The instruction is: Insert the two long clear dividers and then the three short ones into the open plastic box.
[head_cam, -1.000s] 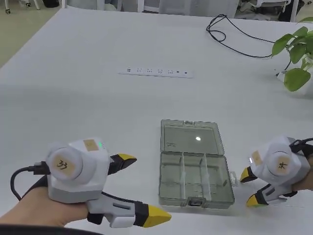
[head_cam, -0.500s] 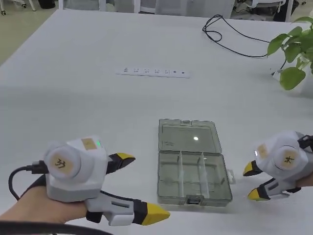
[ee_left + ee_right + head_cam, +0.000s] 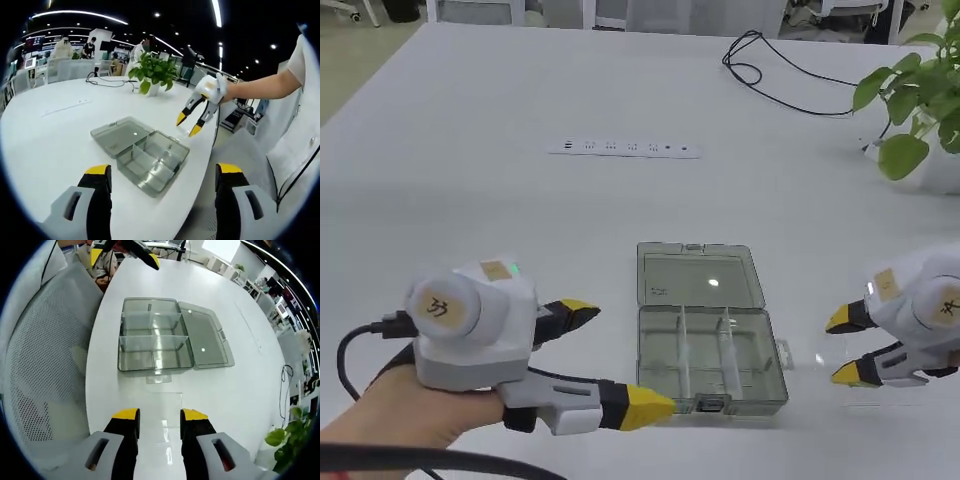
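Head view: the open plastic box (image 3: 710, 335) sits near the table's (image 3: 470, 200) front edge with its lid laid flat on the far side. Two long dividers (image 3: 682, 350) stand in the tray. The left gripper (image 3: 615, 360) is to the box's left, with its jaws wide apart and empty. The right gripper (image 3: 842, 347) is to the box's right, also parted. A power strip (image 3: 625, 148), a cable (image 3: 770, 75) and a plant (image 3: 910, 100) lie well beyond.

Left gripper view: nothing stands between the spread jaws and the box.

Right gripper view: the jaws are a little apart. Just beside the box lies a faint clear piece (image 3: 161, 376), perhaps a short divider. A mesh chair (image 3: 45, 365) stands off the table edge.
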Demonstrator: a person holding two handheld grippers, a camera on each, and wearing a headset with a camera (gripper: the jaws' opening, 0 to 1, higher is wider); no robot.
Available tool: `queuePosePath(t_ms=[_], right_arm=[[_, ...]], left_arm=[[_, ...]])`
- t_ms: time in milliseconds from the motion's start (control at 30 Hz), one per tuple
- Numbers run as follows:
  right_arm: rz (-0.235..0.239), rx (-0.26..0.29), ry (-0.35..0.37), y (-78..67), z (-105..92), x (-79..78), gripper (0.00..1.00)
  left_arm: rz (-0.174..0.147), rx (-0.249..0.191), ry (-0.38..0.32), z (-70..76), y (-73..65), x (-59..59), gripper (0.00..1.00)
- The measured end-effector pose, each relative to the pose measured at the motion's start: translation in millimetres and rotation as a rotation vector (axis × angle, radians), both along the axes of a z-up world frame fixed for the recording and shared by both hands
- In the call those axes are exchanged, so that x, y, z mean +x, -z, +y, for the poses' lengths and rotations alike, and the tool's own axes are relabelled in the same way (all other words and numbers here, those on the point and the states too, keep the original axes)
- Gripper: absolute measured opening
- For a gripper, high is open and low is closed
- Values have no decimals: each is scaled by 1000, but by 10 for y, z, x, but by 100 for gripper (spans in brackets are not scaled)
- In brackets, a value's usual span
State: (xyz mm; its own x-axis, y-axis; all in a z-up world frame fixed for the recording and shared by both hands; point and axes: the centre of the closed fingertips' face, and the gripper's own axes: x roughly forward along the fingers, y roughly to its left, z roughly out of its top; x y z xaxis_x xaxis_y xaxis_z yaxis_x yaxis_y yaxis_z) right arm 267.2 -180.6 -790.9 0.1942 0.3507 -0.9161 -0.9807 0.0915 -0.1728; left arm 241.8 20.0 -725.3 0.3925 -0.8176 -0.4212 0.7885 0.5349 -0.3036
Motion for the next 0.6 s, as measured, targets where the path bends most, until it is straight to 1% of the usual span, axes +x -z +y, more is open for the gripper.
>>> queuePosePath(t_ms=[100, 200, 233, 300, 400, 433, 467, 500, 533, 567, 600], right_arm=[[-23, 15, 4, -95, 57, -15, 33], [-42, 33, 8, -186, 126, -32, 33], [-49, 39, 8, -225, 160, -45, 33], [-62, 54, 4, -298, 227, -67, 33], [-79, 72, -1, -394, 323, -94, 33], [-83, 77, -4, -421, 352, -101, 33], [-91, 83, -10, -463, 398, -113, 33], [-95, 86, -14, -489, 427, -122, 33], [-101, 89, -18, -517, 457, -130, 33], [-106, 93, -23, -557, 500, -147, 33], [-112, 98, -28, -587, 533, -156, 33]], left_arm=[[10, -29, -9, -46, -62, 20, 85], [40, -77, -21, -119, -145, 44, 81], [41, -80, -22, -126, -153, 48, 80], [57, -104, -32, -167, -204, 60, 79], [114, -153, -47, -238, -264, 73, 73], [116, -161, -47, -253, -279, 80, 71], [126, -171, -49, -272, -289, 92, 70], [139, -182, -51, -290, -299, 97, 68], [162, -190, -56, -307, -300, 92, 66], [181, -208, -57, -334, -313, 94, 64], [184, -218, -59, -353, -328, 97, 62]])
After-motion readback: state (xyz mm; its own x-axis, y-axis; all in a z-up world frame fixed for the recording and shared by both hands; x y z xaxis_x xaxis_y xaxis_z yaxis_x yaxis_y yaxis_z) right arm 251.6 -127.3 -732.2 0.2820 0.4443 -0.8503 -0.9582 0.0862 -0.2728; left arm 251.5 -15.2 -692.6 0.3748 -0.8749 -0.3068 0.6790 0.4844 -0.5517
